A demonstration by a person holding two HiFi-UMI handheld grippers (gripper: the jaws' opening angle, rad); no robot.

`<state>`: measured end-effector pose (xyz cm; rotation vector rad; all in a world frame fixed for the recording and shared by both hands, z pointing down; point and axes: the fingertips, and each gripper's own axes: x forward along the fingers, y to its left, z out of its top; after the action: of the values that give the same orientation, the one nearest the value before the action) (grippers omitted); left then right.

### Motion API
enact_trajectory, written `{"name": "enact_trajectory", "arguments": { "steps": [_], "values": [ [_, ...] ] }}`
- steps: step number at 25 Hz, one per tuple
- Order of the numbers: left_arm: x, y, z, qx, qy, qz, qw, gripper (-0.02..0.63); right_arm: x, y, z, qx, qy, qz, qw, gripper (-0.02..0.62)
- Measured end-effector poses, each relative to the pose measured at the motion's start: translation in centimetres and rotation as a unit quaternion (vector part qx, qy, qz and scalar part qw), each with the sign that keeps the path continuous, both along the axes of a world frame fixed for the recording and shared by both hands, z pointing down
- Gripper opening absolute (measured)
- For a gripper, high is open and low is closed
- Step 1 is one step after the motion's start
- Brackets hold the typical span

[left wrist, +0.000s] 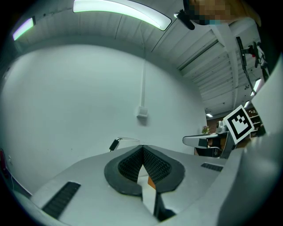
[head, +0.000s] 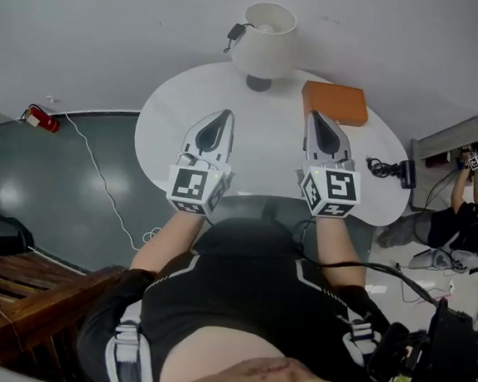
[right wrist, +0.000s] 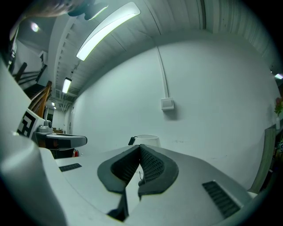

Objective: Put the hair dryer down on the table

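Observation:
I cannot make out a hair dryer in any view. In the head view both grippers hover over the near part of a round white table (head: 259,150). My left gripper (head: 223,113) is shut with nothing between its jaws; its own view shows the black ribbed pads (left wrist: 132,165) meeting at the tip. My right gripper (head: 315,114) is shut and empty too, its pads (right wrist: 152,164) pressed together. The two point toward the table's far side and stand about a hand's width apart.
A white lamp-like object (head: 267,37) with a black plug on its rim stands at the table's far edge. An orange box (head: 336,103) lies right of it. A black device with a cable (head: 395,170) sits at the right edge. A wooden bench (head: 31,288) is at lower left.

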<state>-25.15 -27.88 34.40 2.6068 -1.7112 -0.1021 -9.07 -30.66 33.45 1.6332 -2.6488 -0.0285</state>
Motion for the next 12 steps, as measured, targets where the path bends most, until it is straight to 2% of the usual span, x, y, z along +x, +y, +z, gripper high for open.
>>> {"name": "enact_trajectory", "arguments": {
  "steps": [12],
  "values": [
    [1.18,0.00,0.86,-0.009,0.002,0.007,0.9999,0.032,0.97,0.05,0.71,-0.013,-0.008,0.003,1.000,0.029]
  ]
}}
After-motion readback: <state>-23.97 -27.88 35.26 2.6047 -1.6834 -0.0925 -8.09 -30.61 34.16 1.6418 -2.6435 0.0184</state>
